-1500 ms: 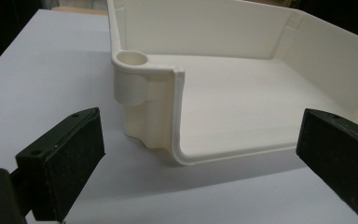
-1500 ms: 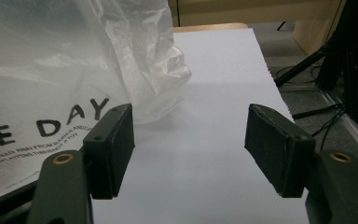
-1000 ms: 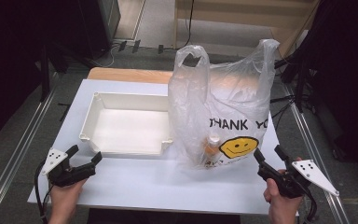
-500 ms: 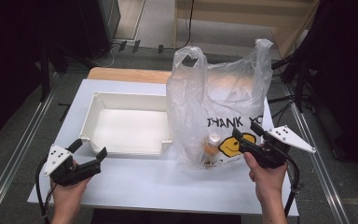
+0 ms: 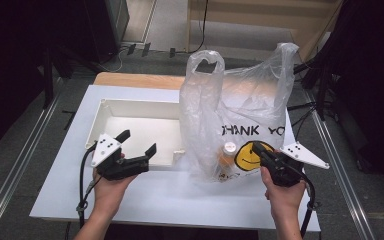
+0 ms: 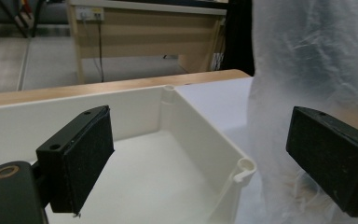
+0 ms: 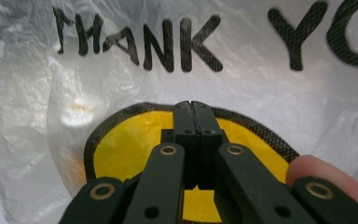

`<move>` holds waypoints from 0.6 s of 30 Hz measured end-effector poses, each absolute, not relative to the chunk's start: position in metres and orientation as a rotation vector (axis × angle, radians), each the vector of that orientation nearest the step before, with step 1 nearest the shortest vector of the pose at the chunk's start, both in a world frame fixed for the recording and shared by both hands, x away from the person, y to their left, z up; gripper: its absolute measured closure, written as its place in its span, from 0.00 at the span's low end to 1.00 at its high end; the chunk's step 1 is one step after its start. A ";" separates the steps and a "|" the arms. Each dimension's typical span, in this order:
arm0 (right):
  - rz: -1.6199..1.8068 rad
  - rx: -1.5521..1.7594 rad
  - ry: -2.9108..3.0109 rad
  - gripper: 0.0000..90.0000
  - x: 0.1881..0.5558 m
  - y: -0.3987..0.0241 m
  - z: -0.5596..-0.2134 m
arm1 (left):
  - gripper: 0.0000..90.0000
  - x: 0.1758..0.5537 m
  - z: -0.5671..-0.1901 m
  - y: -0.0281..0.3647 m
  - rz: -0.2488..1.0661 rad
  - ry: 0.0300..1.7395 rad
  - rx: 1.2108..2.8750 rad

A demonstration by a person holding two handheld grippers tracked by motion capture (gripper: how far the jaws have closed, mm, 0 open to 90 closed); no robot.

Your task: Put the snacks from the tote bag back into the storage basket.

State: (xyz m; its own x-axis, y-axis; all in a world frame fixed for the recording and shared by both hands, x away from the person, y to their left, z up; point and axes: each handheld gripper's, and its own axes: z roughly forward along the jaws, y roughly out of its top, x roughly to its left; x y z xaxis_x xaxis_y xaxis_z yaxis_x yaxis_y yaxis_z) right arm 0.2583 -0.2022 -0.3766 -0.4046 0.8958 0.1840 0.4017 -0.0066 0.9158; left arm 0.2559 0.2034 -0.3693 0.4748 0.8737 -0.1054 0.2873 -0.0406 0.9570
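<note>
The bag point(image 5: 237, 120) is standing full on the counter point(image 5: 170, 192) beside the empty tray point(image 5: 139, 111), so unpacking is barely starting. The right hand-held gripper point(image 5: 256, 148), having just been closing, is pressing clenched against the bag's smiley; whether it is pinching film I cannot tell. The left hand-held gripper point(image 5: 138, 142) is hanging released over the tray.

The high view looks forward and down from above the near edge of the table point(image 5: 170, 195), taking in the whole bag point(image 5: 240, 115). The left gripper view sits low, left of the bag, facing across the tray point(image 6: 205, 135). The right gripper view faces the bag's print (very near). All three share the bag.
</note>
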 end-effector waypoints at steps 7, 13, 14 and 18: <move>1.421 1.332 1.822 1.00 0.255 -0.202 -0.381 | 0.08 0.264 -0.364 0.167 0.616 0.995 1.639; 1.432 1.307 1.841 0.99 0.253 -0.201 -0.382 | 0.08 0.271 -0.359 0.133 0.543 0.892 1.672; 1.436 1.301 1.847 0.98 0.252 -0.200 -0.382 | 0.08 0.275 -0.358 0.130 0.544 0.912 1.660; 1.436 1.249 1.869 0.93 0.248 -0.197 -0.378 | 0.27 0.287 -0.357 0.117 0.554 0.967 1.658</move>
